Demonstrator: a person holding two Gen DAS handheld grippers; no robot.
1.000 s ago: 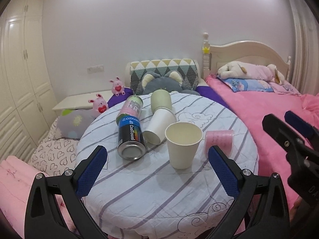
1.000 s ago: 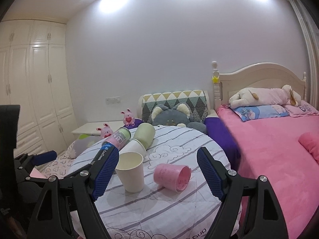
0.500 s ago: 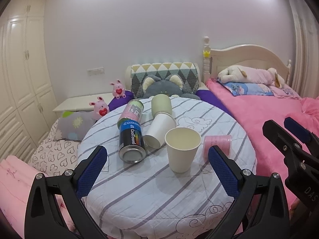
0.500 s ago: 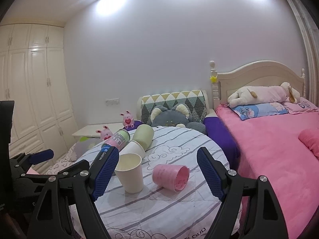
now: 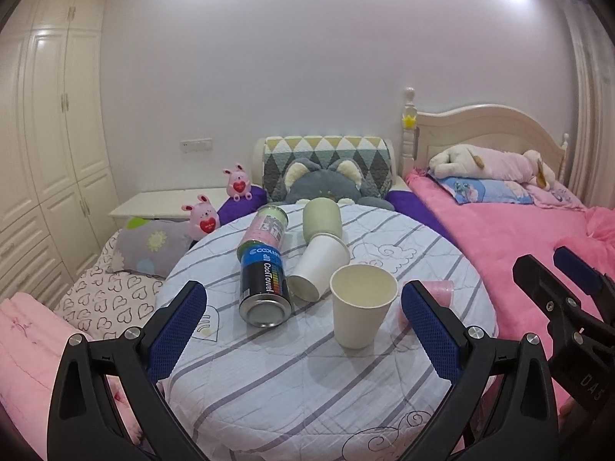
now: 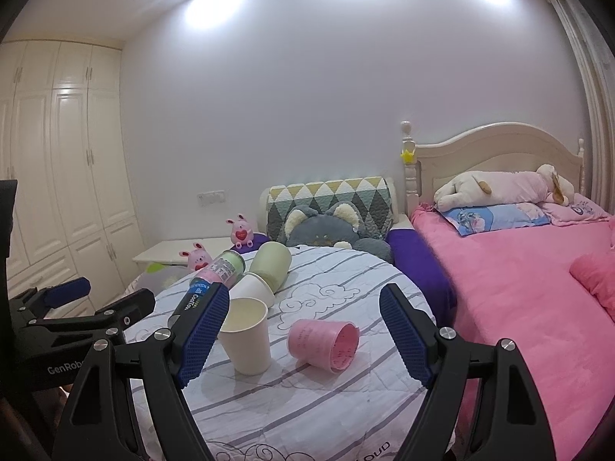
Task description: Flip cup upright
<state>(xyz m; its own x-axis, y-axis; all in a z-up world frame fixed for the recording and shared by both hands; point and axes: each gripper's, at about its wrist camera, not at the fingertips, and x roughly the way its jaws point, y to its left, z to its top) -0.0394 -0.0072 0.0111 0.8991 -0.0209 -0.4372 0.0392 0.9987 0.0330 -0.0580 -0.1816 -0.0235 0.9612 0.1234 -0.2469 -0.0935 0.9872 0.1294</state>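
A cream paper cup [image 5: 362,304] stands upright on the round striped table [image 5: 307,384]; it also shows in the right wrist view [image 6: 246,340]. A pink cup [image 6: 324,345] lies on its side to its right, mostly hidden behind my left gripper's pad in the left wrist view [image 5: 440,292]. A white paper cup [image 5: 319,271] and a green cup [image 5: 321,219] lie on their sides behind. My left gripper [image 5: 303,330] is open and empty, short of the cups. My right gripper [image 6: 303,340] is open and empty, framing the pink cup from a distance.
Two cans [image 5: 265,280] lie on the table left of the cups. A pink bed [image 6: 530,288] is at the right, a grey plush cushion [image 5: 326,188] behind the table, wardrobes [image 6: 57,176] at the left. The table edge is near both grippers.
Both grippers have drawn back and risen slightly from the table; the cups look smaller and lower in view. Nothing on the table has moved.
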